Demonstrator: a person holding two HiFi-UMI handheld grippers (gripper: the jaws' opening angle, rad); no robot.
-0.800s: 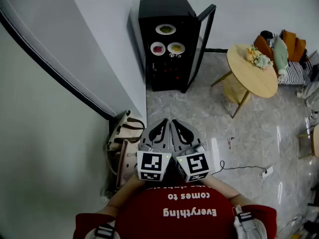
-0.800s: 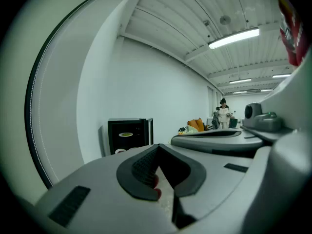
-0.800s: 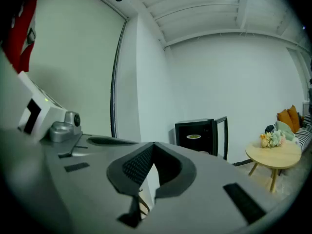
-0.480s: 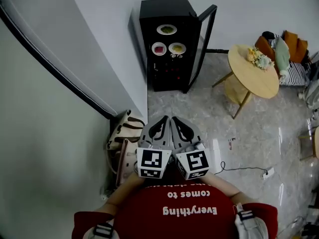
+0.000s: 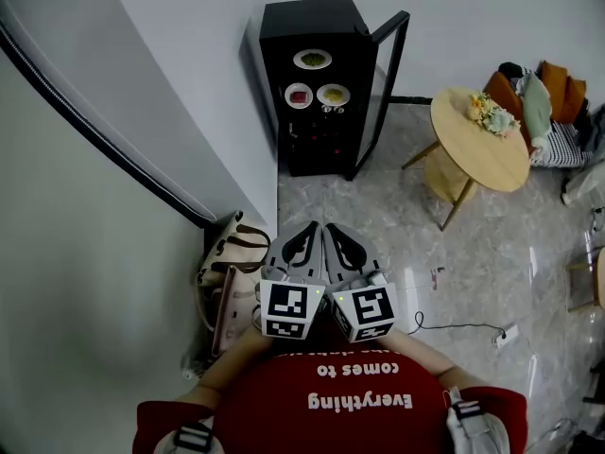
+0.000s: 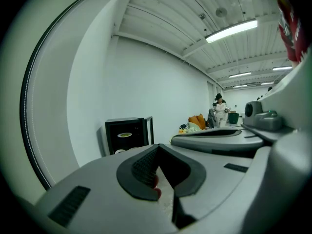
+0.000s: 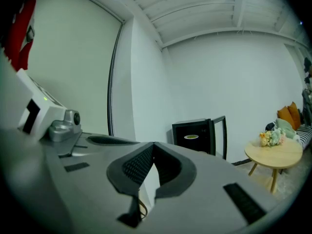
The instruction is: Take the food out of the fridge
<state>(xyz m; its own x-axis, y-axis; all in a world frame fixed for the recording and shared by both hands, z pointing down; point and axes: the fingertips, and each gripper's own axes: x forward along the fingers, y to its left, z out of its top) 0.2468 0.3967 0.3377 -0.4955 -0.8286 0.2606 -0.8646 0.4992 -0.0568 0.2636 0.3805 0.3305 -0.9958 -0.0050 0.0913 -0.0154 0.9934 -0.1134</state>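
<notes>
The left tongs (image 5: pixel 309 227) and right tongs (image 5: pixel 331 227) are both pressed together, pinching nothing. The plates of food (image 5: pixel 313 59) sit in the open fridge (image 5: pixel 302 12), well ahead of them. Best to close in first, then spread one pair and keep it level at the shelf.

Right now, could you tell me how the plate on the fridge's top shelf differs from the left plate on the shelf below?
The top-shelf plate holds greenish food; the lower-left plate holds reddish food. The top-shelf plate sits alone on its shelf; the lower-left plate has a third plate beside it. Both are white and round, inside the black fridge, whose door stands open.
</notes>
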